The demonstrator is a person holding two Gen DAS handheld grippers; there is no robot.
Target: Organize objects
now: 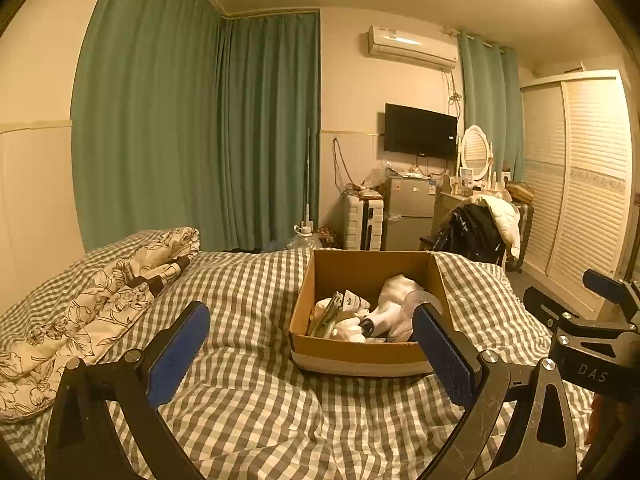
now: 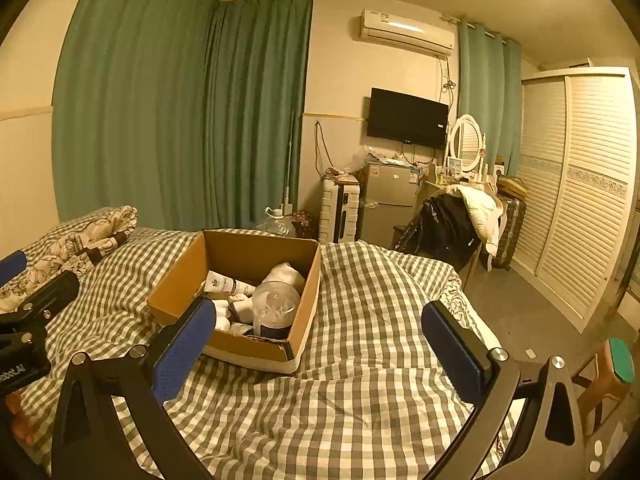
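checked bed (image 1: pixel 256 400): cardboard box (image 1: pixel 352 350), floral quilt (image 1: pixel 92 300).

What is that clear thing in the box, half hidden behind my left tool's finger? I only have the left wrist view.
Observer: From the right wrist view, it is a clear round tub standing upright at the near end of the cardboard box, with what look like cotton swabs inside.
Operator: Is the right tool holding anything?
Observer: No. The right tool is open, with only the checked bedcover showing between its fingers.
Operator: Anything beside the bed on that side?
Observer: A stool with a green seat stands on the floor off the bed's right edge.
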